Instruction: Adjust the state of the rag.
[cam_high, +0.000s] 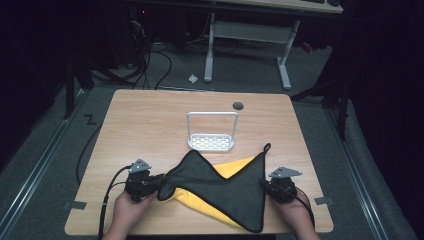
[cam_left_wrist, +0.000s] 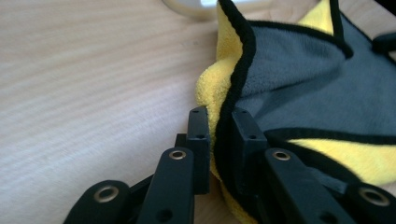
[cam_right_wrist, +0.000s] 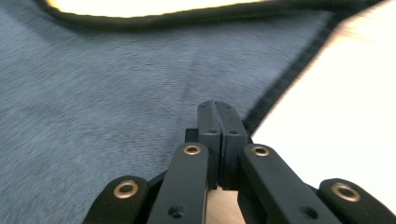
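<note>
A soft microfibre cloth, dark grey on one face and yellow on the other with black piping (cam_high: 220, 192), lies partly folded on the light wooden table (cam_high: 150, 120), near the table's near edge and roughly midway between its left and right edges. Its grey face is mostly up, with yellow showing at a fold in the middle and along the underside near the near edge (a small black hanging loop sticks out at the cloth's far right corner).

The left gripper (cam_high: 159, 184), held in the person's left hand (cam_high: 127, 207) close to the near left part of the table, has its jaws nearly together and pinching the cloth's left corner; in the left gripper view the black piping and yellow pile sit squeezed between the left gripper (cam_left_wrist: 219, 126) pads.

The right gripper (cam_high: 264, 186), in the right hand (cam_high: 295, 212) towards the near right corner, is at the cloth's right edge. In the right gripper view the right gripper (cam_right_wrist: 218, 116) jaws are pressed fully together above the grey pile, just beside the piped edge; I cannot tell whether any fabric is caught between them.

A white wire rack with a perforated base and upright hoop handle (cam_high: 211, 132) stands at the table's middle, just beyond the cloth's far tip.
</note>
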